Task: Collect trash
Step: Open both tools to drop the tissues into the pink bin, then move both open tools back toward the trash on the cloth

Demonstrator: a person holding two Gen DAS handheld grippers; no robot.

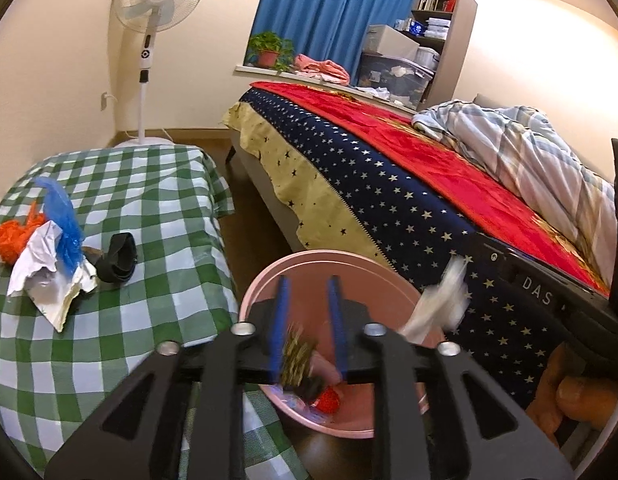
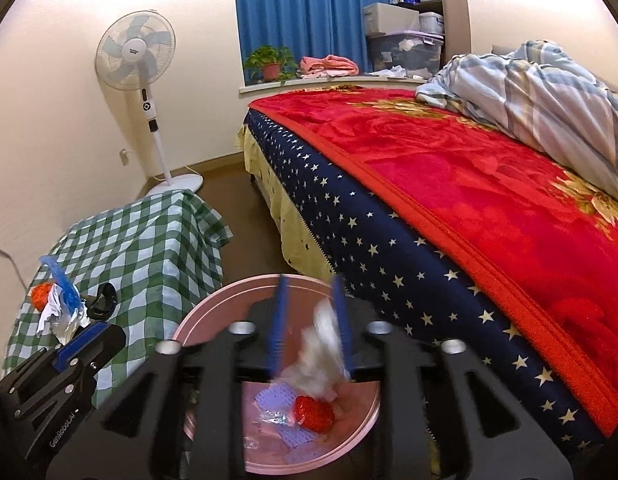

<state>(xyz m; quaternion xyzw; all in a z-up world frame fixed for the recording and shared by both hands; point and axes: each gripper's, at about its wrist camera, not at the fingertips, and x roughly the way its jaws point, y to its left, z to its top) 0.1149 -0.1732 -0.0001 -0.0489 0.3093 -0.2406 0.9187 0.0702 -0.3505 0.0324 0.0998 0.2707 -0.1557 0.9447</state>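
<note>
Both grippers hang over the pink basin on the floor between the bed and the green-checked table. The left gripper stands with its jaws parted; a blurred gold-and-black scrap sits between them, apparently loose. The right gripper is likewise parted, a blurred white wad between its fingers above the basin. A red piece lies inside. More trash lies heaped on the table.
</note>
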